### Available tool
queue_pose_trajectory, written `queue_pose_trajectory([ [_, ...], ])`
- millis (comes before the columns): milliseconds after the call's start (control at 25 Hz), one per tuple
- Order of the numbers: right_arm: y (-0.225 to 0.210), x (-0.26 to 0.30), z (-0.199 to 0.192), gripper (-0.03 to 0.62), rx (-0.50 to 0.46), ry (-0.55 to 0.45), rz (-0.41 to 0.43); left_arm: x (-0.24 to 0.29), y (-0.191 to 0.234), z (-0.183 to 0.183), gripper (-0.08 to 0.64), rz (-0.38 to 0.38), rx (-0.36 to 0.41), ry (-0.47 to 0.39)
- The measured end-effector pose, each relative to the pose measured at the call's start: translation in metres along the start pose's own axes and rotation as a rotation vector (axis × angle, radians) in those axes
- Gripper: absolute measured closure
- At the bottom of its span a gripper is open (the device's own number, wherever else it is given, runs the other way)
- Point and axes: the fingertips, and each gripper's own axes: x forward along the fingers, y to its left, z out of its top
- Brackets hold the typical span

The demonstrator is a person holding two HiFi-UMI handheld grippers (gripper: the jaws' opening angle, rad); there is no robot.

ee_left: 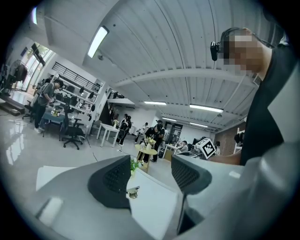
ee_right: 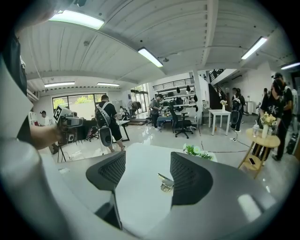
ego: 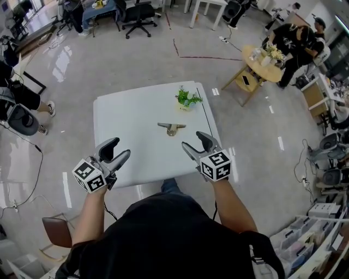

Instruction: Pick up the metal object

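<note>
Our left gripper (ego: 121,147) and right gripper (ego: 193,139) hover with jaws wide, empty. The metal object (ego: 172,128) lies on the table (ego: 125,117) beyond.

The person wears a black shirt (ego: 163,234) with short sleeves. The left gripper (ego: 121,147) and right gripper (ego: 193,139) are grey, with dark bumpy fingers (ee_right: 112,171) and a black-and-white patterned cube (ego: 216,165) on each.

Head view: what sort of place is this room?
Probably an open-plan office or lab workspace. Rolling office chairs stand at the far side, people gather by a small round wooden table, and a white work table sits on a wide shiny floor.
</note>
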Motion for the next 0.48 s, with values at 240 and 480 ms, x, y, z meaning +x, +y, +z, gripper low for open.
queue_pose_trajectory([
  [240,-0.008,0.028,-0.010,0.265,-0.006,0.053,0.017,0.006,0.023,-0.005,0.304,0.007,-0.017,-0.012],
  [480,-0.022,0.053,-0.028,0.265,-0.005,0.114,0.028,0.010,0.038,-0.012,0.303,0.030,-0.047,-0.008],
])
